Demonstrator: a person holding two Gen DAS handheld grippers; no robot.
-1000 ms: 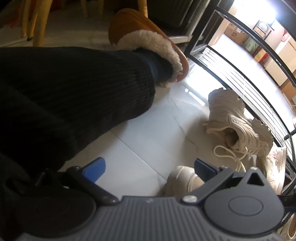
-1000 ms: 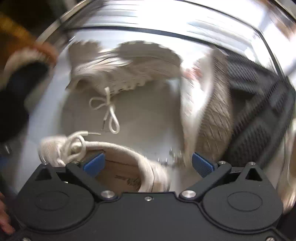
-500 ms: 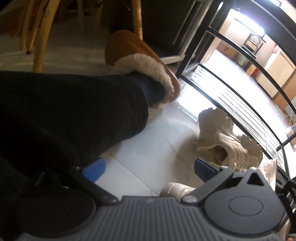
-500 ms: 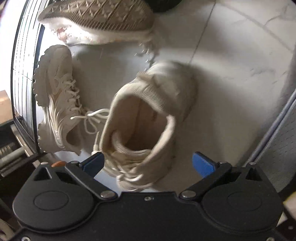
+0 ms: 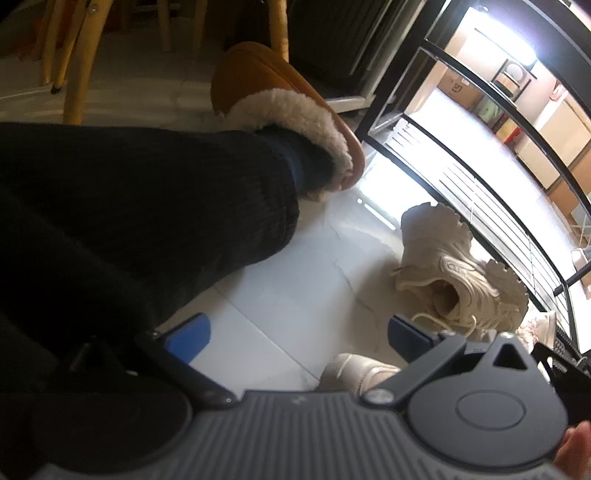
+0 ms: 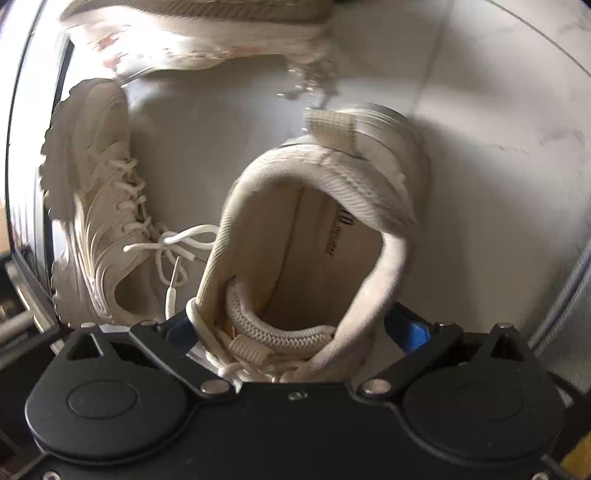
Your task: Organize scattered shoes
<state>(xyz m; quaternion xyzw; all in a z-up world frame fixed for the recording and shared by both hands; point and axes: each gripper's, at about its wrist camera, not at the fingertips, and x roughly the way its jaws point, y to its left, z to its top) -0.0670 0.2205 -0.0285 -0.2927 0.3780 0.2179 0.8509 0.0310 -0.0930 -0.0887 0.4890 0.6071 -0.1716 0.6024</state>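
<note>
My right gripper (image 6: 295,328) is open, its blue pads on either side of a cream knit sneaker (image 6: 314,236) that stands on the floor, opening facing the camera. A second cream chunky sneaker (image 6: 99,206) lies to its left, laces loose; it also shows in the left wrist view (image 5: 454,273). A pale shoe with a patterned sole (image 6: 207,33) lies on its side at the top. My left gripper (image 5: 295,332) is open and empty above the white tile floor (image 5: 295,280); a sneaker toe (image 5: 354,369) shows just below it.
The person's dark trouser leg (image 5: 129,221) and brown fleece-lined slipper (image 5: 280,96) fill the left of the left wrist view. A black metal shoe rack (image 5: 480,177) runs along the right. Wooden chair legs (image 5: 81,55) stand behind.
My right gripper has moved down onto the knit sneaker, which now sits between its fingers. The left gripper has shifted a little; its view has barely changed.
</note>
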